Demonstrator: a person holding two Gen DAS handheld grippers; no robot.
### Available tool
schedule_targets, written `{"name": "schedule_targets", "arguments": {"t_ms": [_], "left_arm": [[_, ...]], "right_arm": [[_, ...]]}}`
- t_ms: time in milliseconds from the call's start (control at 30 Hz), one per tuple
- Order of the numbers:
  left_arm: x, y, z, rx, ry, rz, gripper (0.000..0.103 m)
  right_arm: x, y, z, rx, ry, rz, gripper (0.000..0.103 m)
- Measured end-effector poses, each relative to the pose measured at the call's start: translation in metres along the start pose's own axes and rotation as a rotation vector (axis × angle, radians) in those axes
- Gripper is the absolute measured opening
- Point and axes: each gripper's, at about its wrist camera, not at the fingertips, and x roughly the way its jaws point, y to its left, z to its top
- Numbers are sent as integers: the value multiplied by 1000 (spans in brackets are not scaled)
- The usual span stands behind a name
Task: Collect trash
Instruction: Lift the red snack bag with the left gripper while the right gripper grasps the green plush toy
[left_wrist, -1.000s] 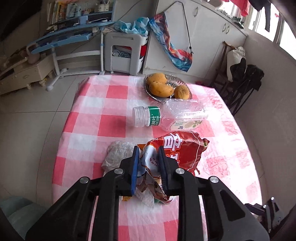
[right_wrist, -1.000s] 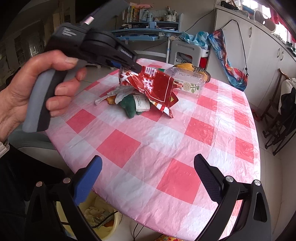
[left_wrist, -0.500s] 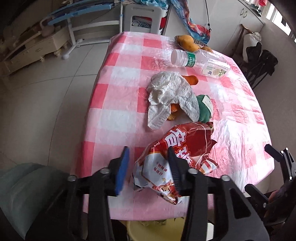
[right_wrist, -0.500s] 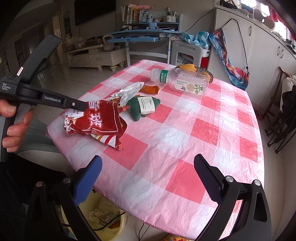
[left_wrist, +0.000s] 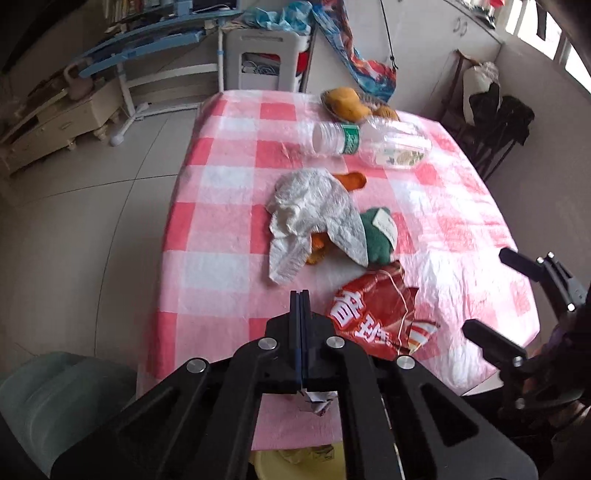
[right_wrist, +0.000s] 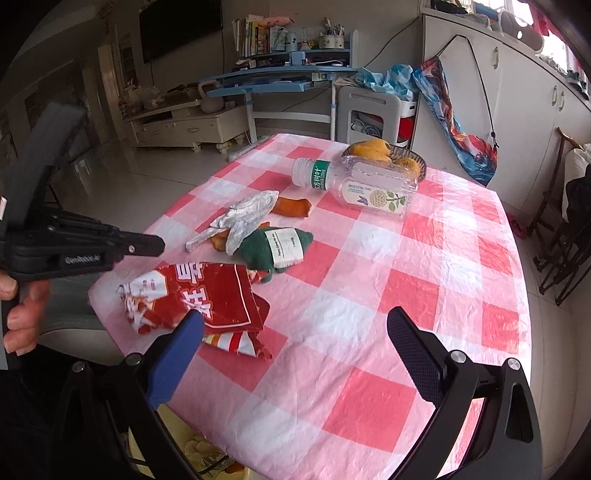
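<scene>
My left gripper is closed on nothing; my right gripper stands wide apart above the table edge. The red bag lies loose at the near edge, over the yellow bin. I judge it best to re-open, pinch a crumpled fold, then drop it binward.

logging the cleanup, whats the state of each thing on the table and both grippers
left gripper: shut, empty
right gripper: open, empty
red snack bag: crumpled, lying flat near the table edge
plastic bottle: on its side, looks empty
white tissue: crumpled, draped over scraps
green pouch: lying flat
</scene>
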Motion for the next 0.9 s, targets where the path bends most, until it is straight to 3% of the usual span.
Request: {"name": "schedule_targets", "arguments": {"t_ms": [133,200,300,333,367,433,500,533,600,667,700,767,900], "left_arm": [[-12,21,7,-85,-49,-5,1],[-12,19,9,-70,-44,-34,1],[7,0,5,11,39,-65,8],[16,-11,3,50,73,-64,30],[23,-23,-1,100,89,-42,60],[34,-45,-7,199,80,45,78],[49,-58,-13,263,128,76,75],[57,-62,-17,280,165,66,54],[53,-68,-18,296,145,40,44],[41,-61,-14,266,116,-7,25],[33,-53,-10,227,99,-36,22],[17,-39,-4,184,49,-24,14],[-6,4,11,36,-47,19,13]], "right_arm": [[21,3,10,-20,30,-8,94],[24,2,13,-16,28,-12,94],[29,-4,19,11,26,-22,94],[31,-6,20,18,31,-30,94],[33,-7,21,23,35,-39,94],[36,-11,22,36,44,-55,94],[37,-15,20,44,54,-65,94],[38,-16,19,44,59,-67,94],[38,-17,17,38,68,-69,94],[37,-17,17,38,67,-69,94],[37,-17,16,42,67,-67,94],[38,-17,17,44,67,-57,94],[46,-10,22,19,70,-43,94]]}}
